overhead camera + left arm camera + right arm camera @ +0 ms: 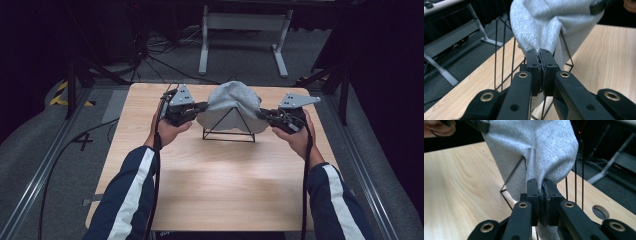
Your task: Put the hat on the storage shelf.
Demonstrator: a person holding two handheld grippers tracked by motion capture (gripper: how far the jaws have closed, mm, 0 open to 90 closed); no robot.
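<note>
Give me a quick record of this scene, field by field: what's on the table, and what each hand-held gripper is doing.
surface: wooden table
item: grey cloth, draped over a black wire stand
left hand-held gripper: shut on the cloth's edge, left side
right hand-held gripper: shut on the cloth's edge, right side
cloth state: pinched from both sides, top resting on the stand
table feature: round hole near the edge

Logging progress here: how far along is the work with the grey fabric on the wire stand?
Done: the grey knit cloth is draped over the black wire stand. In hand: the left gripper and right gripper each pinch a side edge. Left: pulling it down or lifting it off; which, I cannot tell.
</note>
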